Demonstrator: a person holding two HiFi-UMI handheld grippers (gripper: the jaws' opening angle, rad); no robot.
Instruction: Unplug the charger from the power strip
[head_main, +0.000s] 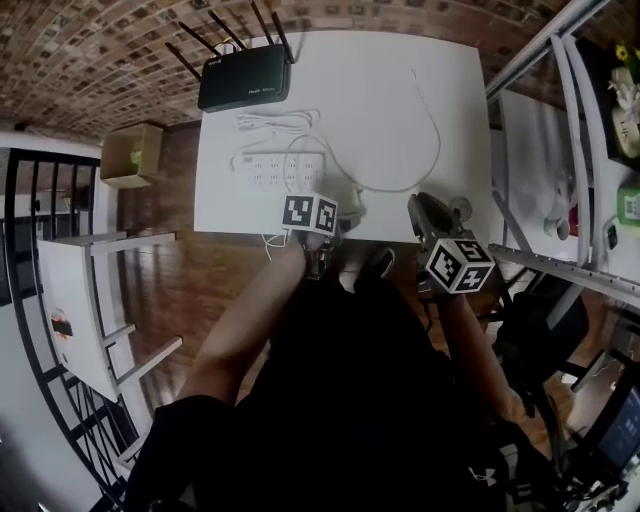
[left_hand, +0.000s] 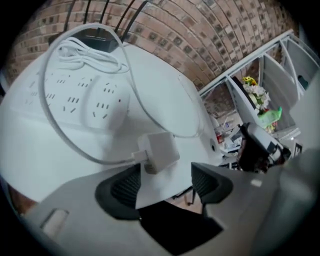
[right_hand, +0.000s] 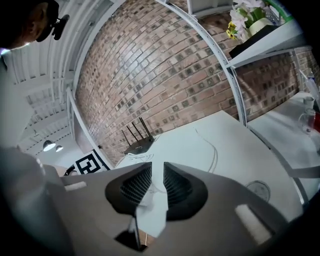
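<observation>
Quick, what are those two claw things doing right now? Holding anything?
Left gripper: open, gripping nothing; the charger lies loose at its jaw tips.
Right gripper: jaws almost together, narrow gap, nothing held.

Power strip on white table, black router behind.

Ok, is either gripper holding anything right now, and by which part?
Nothing is held. The left gripper has its jaws apart, the charger lying free on the table just ahead; the right gripper grips nothing.
</observation>
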